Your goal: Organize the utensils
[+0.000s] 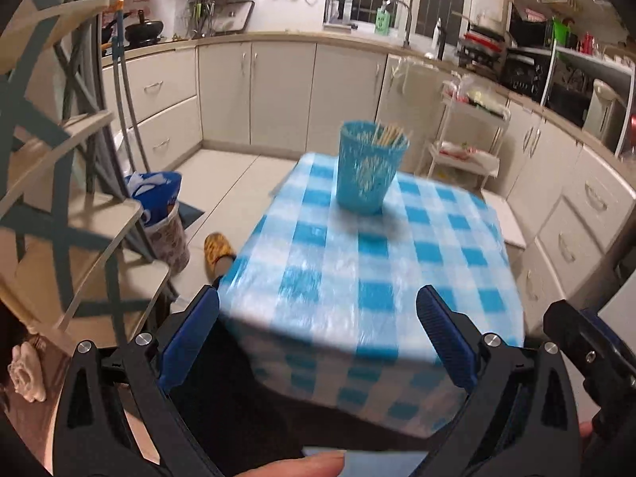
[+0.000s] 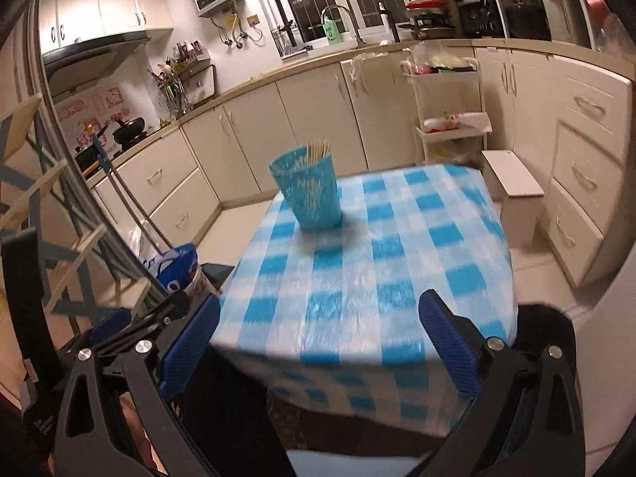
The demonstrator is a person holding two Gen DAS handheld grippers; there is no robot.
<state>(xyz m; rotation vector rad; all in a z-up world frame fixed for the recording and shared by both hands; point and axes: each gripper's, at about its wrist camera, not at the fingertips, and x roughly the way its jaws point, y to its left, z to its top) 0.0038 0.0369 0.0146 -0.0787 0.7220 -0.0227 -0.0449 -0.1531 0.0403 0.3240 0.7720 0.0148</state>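
**Both grippers spread above the near edge of the table; cup at the far side**

While both grippers hang over the near edge of the table (image 1: 397,262), neither one grasps anything. The left gripper (image 1: 318,342) has its blue fingers (image 1: 187,342) spread wide apart, with only the checked cloth between them. The right gripper (image 2: 318,342) is likewise released, its blue fingers (image 2: 449,349) standing well apart above the same near edge.

The cup (image 1: 369,167) stands upright on the table, toward the far edge and slightly left of centre. A bundle of thin wooden sticks (image 1: 391,135) stands inside the cup, leaning against its right-hand rim, tips showing above it. The right wrist view shows the same cup (image 2: 310,190) with the sticks (image 2: 318,149) upright in it. Whether the sticks are chopsticks or skewers cannot be told, because both views are blurred.

The cup is well apart from both grippers. A white cart (image 1: 469,135) stands on the floor beyond the far right corner of the table.
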